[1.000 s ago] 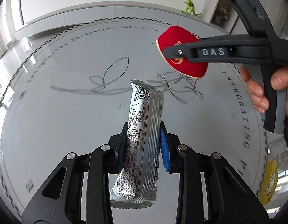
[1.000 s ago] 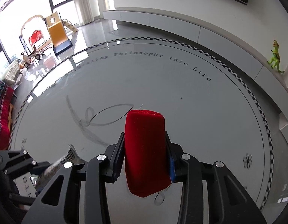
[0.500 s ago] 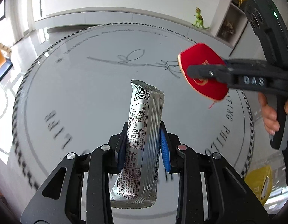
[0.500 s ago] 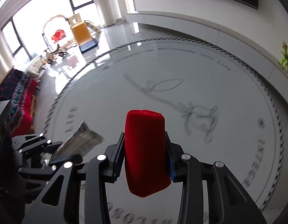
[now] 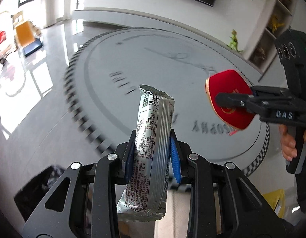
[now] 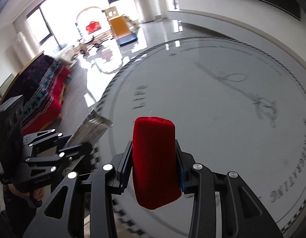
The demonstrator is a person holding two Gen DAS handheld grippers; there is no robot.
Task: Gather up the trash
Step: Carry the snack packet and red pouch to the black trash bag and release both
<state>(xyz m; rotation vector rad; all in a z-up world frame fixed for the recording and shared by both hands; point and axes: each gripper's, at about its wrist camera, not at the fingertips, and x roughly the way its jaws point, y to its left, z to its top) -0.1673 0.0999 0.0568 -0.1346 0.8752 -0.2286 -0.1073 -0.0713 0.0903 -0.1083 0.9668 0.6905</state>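
Glossy grey floor (image 5: 59, 91) spreads below both cameras, inlaid with a large circular medallion (image 5: 172, 75) ringed by a checkered border and blurred lettering. No bin or other container can be made out for certain; a yellow shape (image 5: 276, 202) at the near right of the left view is too cropped to identify, and a dark blurred patch (image 5: 39, 188) sits at near left.

The left tongs (image 5: 153, 156) are clamped shut on a silver snack wrapper (image 5: 151, 150), gripped about mid-length between blue pads. Its long axis runs near to far, the crimped barcode end pointing far and leaning slightly right, the other end hanging near, below the pads.

The right tongs (image 6: 155, 164) are closed on a red velvety pouch (image 6: 155, 162), standing upright in the grip, rounded top pointing far. In the left view the same pouch (image 5: 230, 99) appears as a flat red oval held at the right, with a hand (image 5: 292, 144) on the handle below it. Both items are carried in the air, well apart from each other.

Open floor lies far and right. A red patterned couch (image 6: 43, 95) borders the left, bright windows (image 6: 59, 23) and children's play furniture (image 6: 117, 27) stand far left, and a low white ledge (image 5: 192, 29) with a green toy dinosaur (image 5: 234, 41) curves along the far side.
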